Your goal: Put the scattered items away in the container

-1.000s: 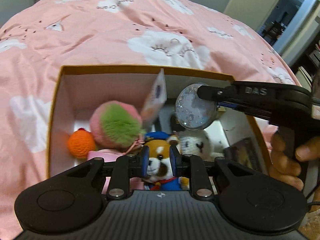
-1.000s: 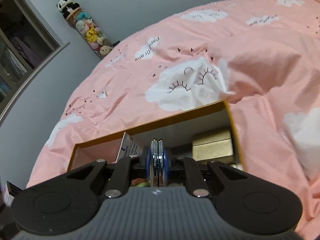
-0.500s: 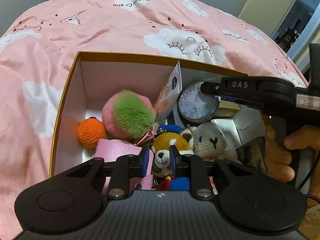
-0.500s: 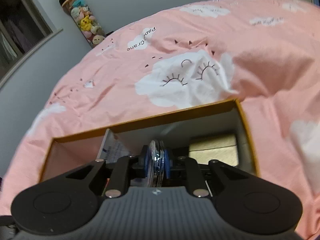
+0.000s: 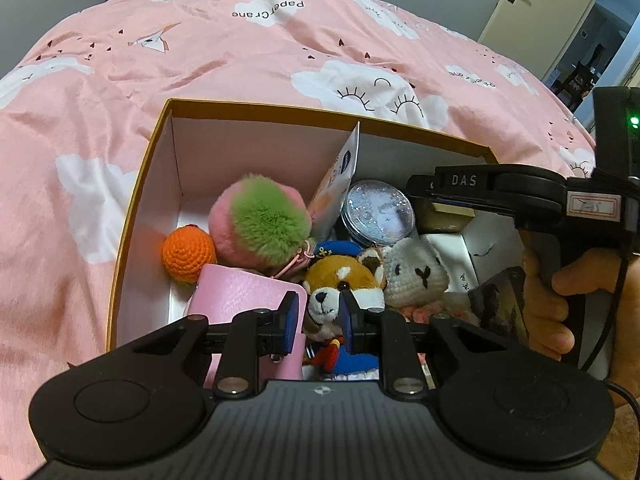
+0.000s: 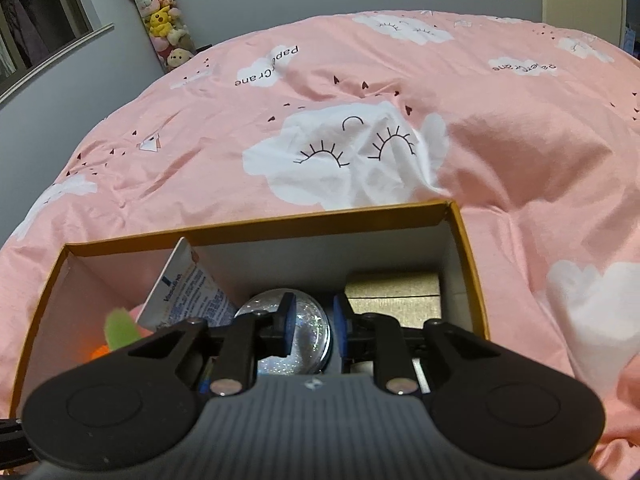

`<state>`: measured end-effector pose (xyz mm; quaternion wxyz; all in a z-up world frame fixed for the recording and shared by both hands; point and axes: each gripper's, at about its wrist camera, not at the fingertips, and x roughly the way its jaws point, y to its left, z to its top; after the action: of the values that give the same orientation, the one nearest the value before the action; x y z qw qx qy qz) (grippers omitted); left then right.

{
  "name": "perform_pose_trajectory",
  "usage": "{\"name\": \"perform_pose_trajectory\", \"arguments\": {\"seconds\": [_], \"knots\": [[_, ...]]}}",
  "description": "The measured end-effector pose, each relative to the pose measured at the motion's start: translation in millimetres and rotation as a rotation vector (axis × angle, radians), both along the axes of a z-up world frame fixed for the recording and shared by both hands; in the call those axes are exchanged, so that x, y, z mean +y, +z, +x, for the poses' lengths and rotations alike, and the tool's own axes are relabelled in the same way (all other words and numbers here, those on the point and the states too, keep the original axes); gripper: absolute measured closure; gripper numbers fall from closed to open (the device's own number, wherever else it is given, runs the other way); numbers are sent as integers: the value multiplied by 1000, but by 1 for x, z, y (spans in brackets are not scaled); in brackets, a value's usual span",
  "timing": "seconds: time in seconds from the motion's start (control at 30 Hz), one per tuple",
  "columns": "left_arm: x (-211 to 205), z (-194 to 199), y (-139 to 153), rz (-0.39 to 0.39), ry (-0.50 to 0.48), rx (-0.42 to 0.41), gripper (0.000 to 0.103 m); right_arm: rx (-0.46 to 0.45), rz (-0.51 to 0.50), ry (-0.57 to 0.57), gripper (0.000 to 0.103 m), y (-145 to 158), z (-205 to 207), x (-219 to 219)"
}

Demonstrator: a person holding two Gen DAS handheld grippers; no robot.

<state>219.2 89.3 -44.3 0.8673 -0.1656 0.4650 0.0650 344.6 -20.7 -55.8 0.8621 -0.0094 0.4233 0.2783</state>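
Box (image 5: 138, 200) sits on the bed's pink cloud-print quilt (image 5: 200, 64); mustard rim, white inner walls. Quilt lies bare on the far and left sides of the box, with a raised fold just past the far right corner in the right wrist view.

Inside, the left half has open floor along the far and left walls. Near the left wall: orange crochet ball (image 5: 188, 254), touching the pink-green pompom (image 5: 260, 224). A pink case (image 5: 244, 300) lies at the near edge. The right half is packed: sachet (image 5: 338, 176) leaning up against the far wall, glitter disc (image 5: 378, 214) just right of it, red panda toy (image 5: 340, 284) and white crochet bear (image 5: 416, 272) side by side below.

Left tool (image 5: 318, 322) hangs over the near edge, jaws a narrow gap apart, holding nothing; the panda's face shows between its pads.

Right tool (image 6: 312, 326): jaws are opening. The disc (image 6: 288, 332) is between the pads; the right pad stands clear of it, the left one overlaps its face.

Only the left view shows the toys, the hand (image 5: 548, 300) on the right tool's grip, and a dark card at the right wall. Only the right view shows the gold box (image 6: 392, 294) in the far right corner, and a column of plush toys (image 6: 160, 12) against the wall.
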Motion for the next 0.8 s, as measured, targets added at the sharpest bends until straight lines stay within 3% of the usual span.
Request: {"name": "perform_pose_trajectory", "arguments": {"seconds": [0.1, 0.37, 0.5, 0.6, 0.8], "knots": [[-2, -4, 3, 6, 6, -13, 78, -20, 5, -1, 78, 6, -8, -4], [-7, -19, 16, 38, 35, -81, 69, -99, 39, -10, 59, 26, -40, -25], [-9, -27, 20, 63, 52, -115, 65, -153, 45, -7, 55, 34, -63, -35], [-11, -35, 25, 89, 59, -156, 53, -195, 55, 2, 52, 39, -82, -42], [-21, -51, 34, 184, 58, -228, 46, -258, 72, 1, 37, 47, -114, -54]]}}
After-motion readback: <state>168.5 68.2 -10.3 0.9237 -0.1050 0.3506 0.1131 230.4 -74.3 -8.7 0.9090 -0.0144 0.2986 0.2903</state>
